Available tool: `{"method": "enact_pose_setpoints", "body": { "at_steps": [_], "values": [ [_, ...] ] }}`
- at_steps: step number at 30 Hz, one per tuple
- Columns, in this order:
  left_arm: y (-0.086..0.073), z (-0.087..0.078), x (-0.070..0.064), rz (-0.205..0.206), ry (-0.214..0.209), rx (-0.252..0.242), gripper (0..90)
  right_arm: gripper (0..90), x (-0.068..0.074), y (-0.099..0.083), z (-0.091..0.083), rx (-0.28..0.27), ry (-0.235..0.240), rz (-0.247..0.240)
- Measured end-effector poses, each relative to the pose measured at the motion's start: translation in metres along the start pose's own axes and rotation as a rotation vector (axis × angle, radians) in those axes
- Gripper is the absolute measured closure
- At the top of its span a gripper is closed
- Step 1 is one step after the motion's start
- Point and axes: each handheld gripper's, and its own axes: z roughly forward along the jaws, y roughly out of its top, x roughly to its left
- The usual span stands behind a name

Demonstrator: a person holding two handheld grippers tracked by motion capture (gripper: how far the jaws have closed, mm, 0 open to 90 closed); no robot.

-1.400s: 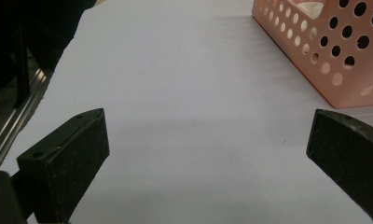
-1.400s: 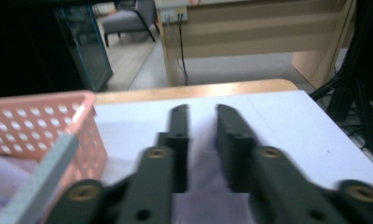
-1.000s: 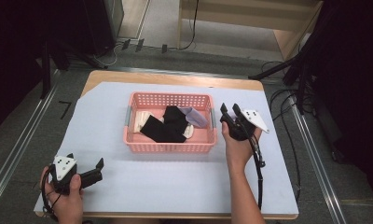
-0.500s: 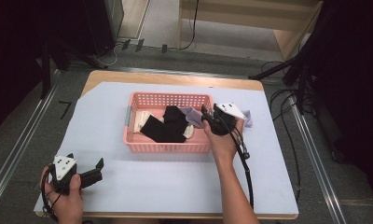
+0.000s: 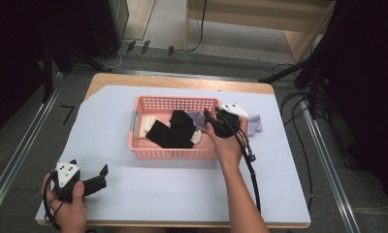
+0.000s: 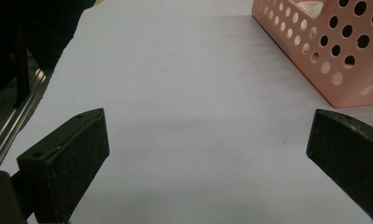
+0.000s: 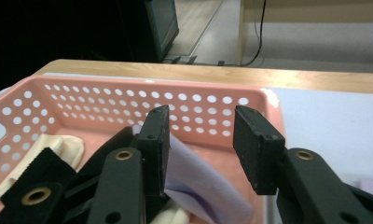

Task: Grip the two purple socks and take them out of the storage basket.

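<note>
A pink perforated basket [image 5: 148,151] stands mid-table and holds black socks [image 5: 170,133], cream socks [image 5: 146,125] and a lavender sock [image 5: 198,120]. My right gripper [image 5: 209,119] reaches in over the basket's right end. Its jaws stand open, and the lavender sock [image 7: 198,179] lies between and below them, against the left jaw; the right gripper [image 7: 201,123] points at the basket's far wall [image 7: 128,100]. My left gripper [image 5: 97,180] rests open near the table's front left corner, with nothing between the jaws of the left gripper [image 6: 208,135].
A second lavender cloth [image 5: 254,124] lies on the pale sheet just right of the basket. The basket's corner [image 6: 324,51] shows ahead of the left gripper. Cables and metal rails run along the floor beside the table.
My right gripper has moved left from beside the basket to over its right end, above the lavender sock, uncovering the cloth on the sheet. The left gripper has stayed put.
</note>
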Motion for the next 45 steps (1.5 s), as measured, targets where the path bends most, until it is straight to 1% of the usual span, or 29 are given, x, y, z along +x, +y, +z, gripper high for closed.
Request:
{"method": "enact_pose_setpoints", "body": {
  "at_steps": [2,3,4,5,6,7,8,9,11,12,13,14,15,18,21,23,24,25,27,28,29,31,32,36,38,39,43,44,45],
  "values": [
    [0.000,0.000,0.000,0.000,0.000,0.000,0.0,57.7,0.005,0.002,0.005,0.030,-0.003,0.003],
    [0.000,0.000,0.000,0.000,0.000,0.000,0.0,57.7,0.005,0.002,0.005,0.030,-0.003,0.003],
    [0.000,0.000,0.000,-0.003,-0.001,-0.002,0.0,57.7,0.009,0.003,0.008,0.060,-0.005,0.013],
    [0.000,0.000,0.000,-0.003,-0.001,-0.002,0.0,57.7,0.009,0.003,0.008,0.060,-0.005,0.013],
    [0.000,0.000,0.000,-0.005,-0.002,-0.002,0.0,57.8,0.013,0.004,0.012,0.091,-0.012,0.008],
    [0.000,0.000,0.000,-0.005,-0.002,-0.002,0.0,57.8,0.013,0.004,0.012,0.091,-0.012,0.008],
    [0.000,0.000,0.000,-0.005,-0.004,-0.001,0.0,57.3,0.016,0.006,0.015,0.120,-0.020,0.010],
    [0.000,0.000,0.000,-0.005,-0.004,-0.001,0.0,57.3,0.016,0.006,0.015,0.120,-0.020,0.010],
    [0.000,0.000,0.001,-0.005,-0.004,-0.001,0.0,56.8,0.018,0.007,0.019,0.150,-0.028,-0.004],
    [0.000,0.000,0.001,-0.005,-0.004,0.000,0.0,56.6,0.020,0.008,0.022,0.184,-0.041,-0.016],
    [0.000,0.000,0.001,-0.005,-0.004,0.000,0.0,56.6,0.020,0.008,0.022,0.184,-0.041,-0.016],
    [0.000,0.000,0.001,-0.006,-0.004,0.000,0.0,57.5,0.021,0.008,0.026,0.221,-0.042,-0.022],
    [0.000,0.000,0.001,-0.006,-0.004,0.000,0.0,57.5,0.021,0.008,0.026,0.221,-0.042,-0.022],
    [0.000,0.000,0.001,-0.006,-0.005,0.002,0.0,57.2,0.021,0.009,0.030,0.258,-0.052,-0.022],
    [0.000,0.000,0.000,-0.005,-0.004,-0.001,0.0,56.2,0.024,0.011,0.035,0.300,-0.068,-0.044],
    [0.000,0.000,0.001,-0.005,-0.004,0.000,0.0,56.5,0.024,0.011,0.036,0.306,-0.070,-0.047],
    [0.000,0.000,0.001,-0.005,-0.004,0.000,0.0,58.4,0.025,0.012,0.039,0.337,-0.076,-0.057],
    [0.000,0.000,0.001,-0.005,-0.004,-0.001,0.0,58.4,0.025,0.012,0.039,0.337,-0.076,-0.057],
    [0.000,0.000,0.001,-0.005,-0.005,-0.001,0.0,61.7,0.026,0.013,0.043,0.376,-0.082,-0.076],
    [0.000,0.000,0.001,-0.005,-0.005,0.001,0.0,69.5,0.028,0.014,0.045,0.371,-0.093,-0.101],
    [0.000,0.000,0.001,-0.005,-0.006,0.000,0.0,69.5,0.028,0.014,0.045,0.371,-0.093,-0.101],
    [0.000,0.000,0.001,-0.008,-0.008,0.001,0.0,81.1,0.029,0.014,0.045,0.361,-0.092,-0.114],
    [0.000,0.000,0.001,-0.009,-0.008,0.001,0.0,85.4,0.029,0.013,0.045,0.382,-0.083,-0.119],
    [0.000,0.000,0.001,-0.009,-0.010,0.002,0.0,86.7,0.030,0.013,0.042,0.352,-0.066,-0.116],
    [0.000,0.000,0.001,-0.010,-0.011,0.001,0.0,87.2,0.028,0.013,0.036,0.293,-0.054,-0.106],
    [0.000,0.000,0.001,-0.008,-0.009,0.001,0.0,87.2,0.028,0.013,0.036,0.293,-0.054,-0.106],
    [0.000,0.000,0.001,-0.009,-0.009,0.001,0.0,87.6,0.025,0.013,0.027,0.189,-0.038,-0.105],
    [0.000,0.000,0.001,-0.008,-0.009,0.002,0.0,87.7,0.024,0.013,0.024,0.154,-0.021,-0.108],
    [0.000,0.000,0.001,-0.008,-0.009,0.002,0.0,87.7,0.024,0.013,0.024,0.154,-0.021,-0.108]
  ]
}}
